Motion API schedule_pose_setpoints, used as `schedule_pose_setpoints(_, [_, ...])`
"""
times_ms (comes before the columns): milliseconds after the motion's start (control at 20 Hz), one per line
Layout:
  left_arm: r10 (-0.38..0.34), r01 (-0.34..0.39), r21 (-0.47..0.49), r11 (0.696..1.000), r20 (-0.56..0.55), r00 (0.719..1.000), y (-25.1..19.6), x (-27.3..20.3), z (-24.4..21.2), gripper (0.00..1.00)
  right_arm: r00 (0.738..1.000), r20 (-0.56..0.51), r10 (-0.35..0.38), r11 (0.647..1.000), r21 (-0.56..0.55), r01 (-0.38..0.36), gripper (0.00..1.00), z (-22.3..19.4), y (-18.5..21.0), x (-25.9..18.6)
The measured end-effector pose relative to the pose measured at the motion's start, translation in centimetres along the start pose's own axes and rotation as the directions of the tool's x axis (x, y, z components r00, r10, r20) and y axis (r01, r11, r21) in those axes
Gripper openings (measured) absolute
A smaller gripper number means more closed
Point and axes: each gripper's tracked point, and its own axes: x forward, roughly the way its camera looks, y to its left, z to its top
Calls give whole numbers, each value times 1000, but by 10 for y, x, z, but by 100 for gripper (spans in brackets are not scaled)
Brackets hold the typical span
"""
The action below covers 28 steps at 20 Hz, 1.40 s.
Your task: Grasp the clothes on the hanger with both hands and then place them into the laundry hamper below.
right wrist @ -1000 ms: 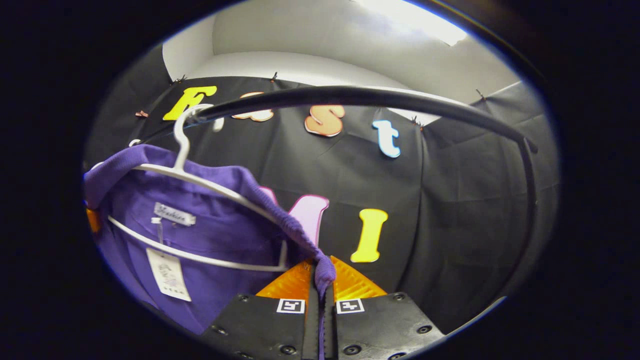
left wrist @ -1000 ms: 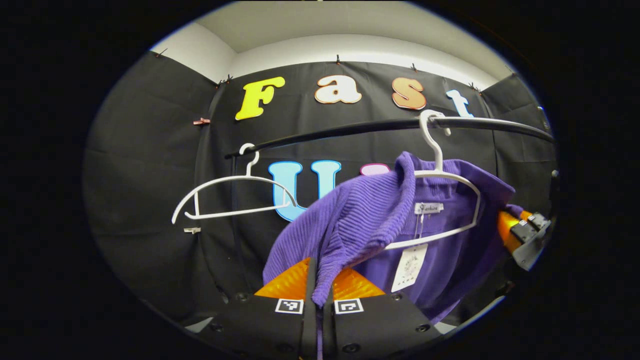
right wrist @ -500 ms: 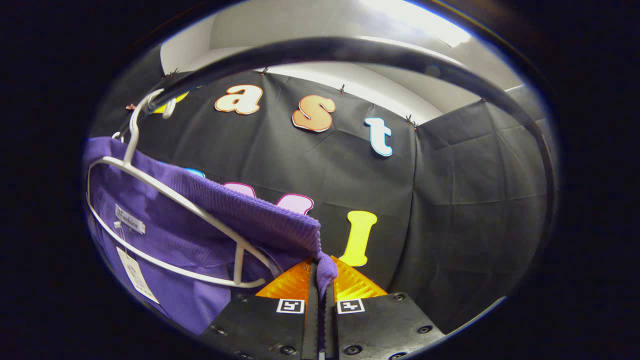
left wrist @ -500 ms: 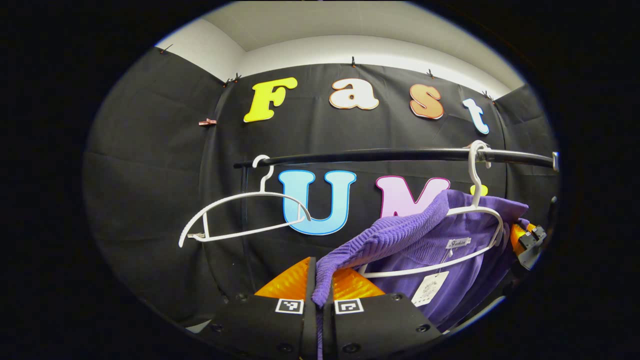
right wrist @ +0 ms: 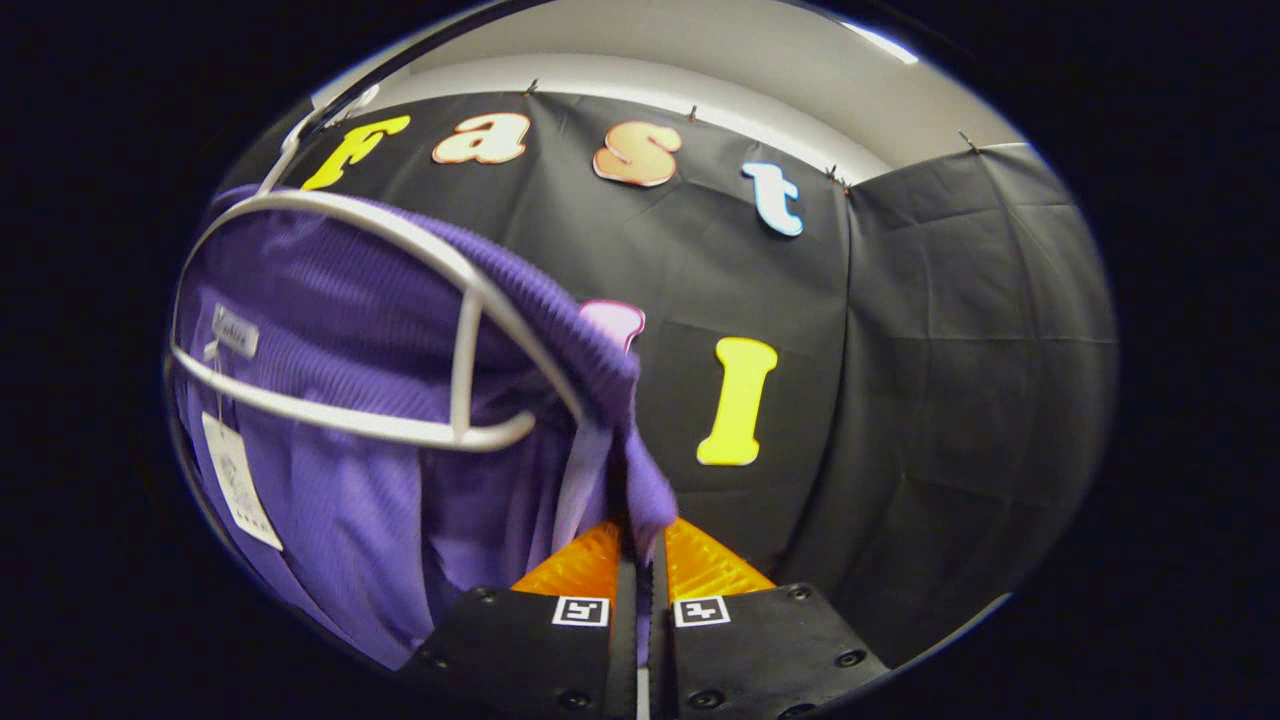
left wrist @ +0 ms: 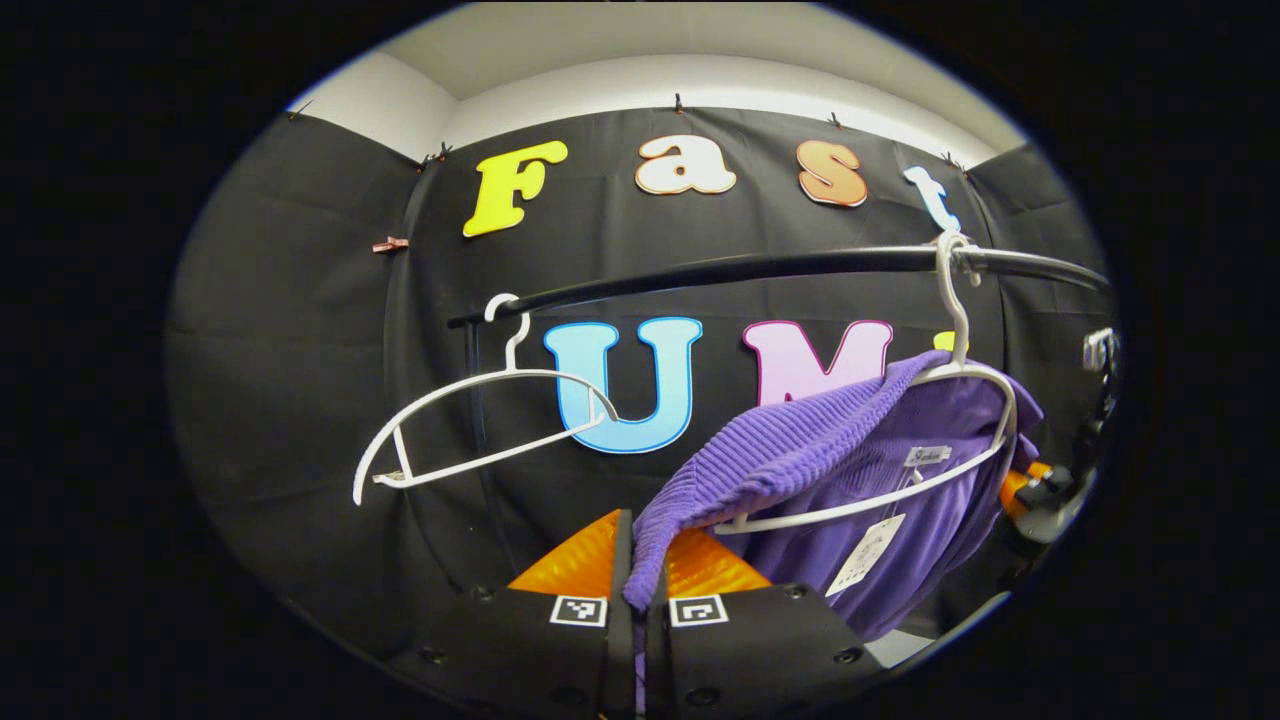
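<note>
A purple ribbed sweater (left wrist: 800,460) hangs on a white hanger (left wrist: 960,370) hooked over the black rail (left wrist: 760,268). My left gripper (left wrist: 640,580) is shut on the sweater's near shoulder edge, with the cloth pulled taut up toward the hanger. In the right gripper view the same sweater (right wrist: 350,400) drapes over the white hanger (right wrist: 400,300) close on the left, and my right gripper (right wrist: 640,570) is shut on its other shoulder edge. A white paper tag (left wrist: 866,555) dangles from the collar. The right gripper (left wrist: 1040,490) shows small at the far right of the left gripper view.
A second, bare white hanger (left wrist: 480,420) hangs tilted on the rail's left end. The rail's black upright post (left wrist: 480,420) runs down behind it. Black cloth walls close in the back and both sides.
The right gripper has dropped lower and nearer the hanger, which now looms large with the rail out of its sight. The left gripper view has tilted slightly; both grips on the sweater hold.
</note>
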Motion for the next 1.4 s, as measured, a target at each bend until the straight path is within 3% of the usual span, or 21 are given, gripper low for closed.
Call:
schedule_pose_setpoints(150, [-14, 14, 5, 1000, -11, 1000, 3, -3, 1, 8, 997, -16, 71, 996, 57, -70, 7, -20, 23, -17])
schedule_pose_setpoints(350, [-12, 12, -3, 1000, 26, 1000, 11, -9, 25, 8, 987, 130, 90, 973, 199, -115, 7, 29, 20, -21])
schedule_pose_setpoints(500, [6, -5, -17, 1000, 68, 998, 21, -6, 49, 8, 973, 223, 58, 980, 174, -98, 8, 67, 5, -5])
schedule_pose_setpoints(600, [10, -9, -16, 1000, 60, 998, 27, 3, 48, 8, 976, 214, 45, 986, 147, -78, 11, 66, 1, 11])
schedule_pose_setpoints(650, [10, -10, -3, 1000, 51, 999, 29, 6, 41, 8, 980, 194, 44, 986, 147, -73, 7, 58, 1, 16])
schedule_pose_setpoints(800, [-6, 6, 33, 999, -2, 1000, 26, 12, 0, 8, 992, 90, 94, 972, 207, -111, 12, 5, 15, 12])
schedule_pose_setpoints(900, [-47, 46, 40, 998, 30, 998, 11, -6, -18, 8, 992, 69, 108, 966, 229, -122, 12, -32, 19, -18])
schedule_pose_setpoints(1000, [-41, 42, 66, 997, -10, 999, 8, -17, -60, 8, 989, 40, 143, 968, 204, -148, 12, -70, 33, -51])
schedule_pose_setpoints(1200, [-65, 70, 25, 997, -152, 986, 1, -33, -157, 7, 961, -37, 275, 955, 130, -268, 12, -131, 79, -112])
schedule_pose_setpoints(1350, [-96, 108, 46, 993, -214, 972, -18, -47, -212, 7, 937, -63, 345, 937, 85, -339, 9, -148, 102, -142])
schedule_pose_setpoints(1400, [-107, 121, 50, 991, -233, 967, -25, -50, -226, 7, 929, -67, 364, 930, 74, -359, 12, -150, 109, -150])
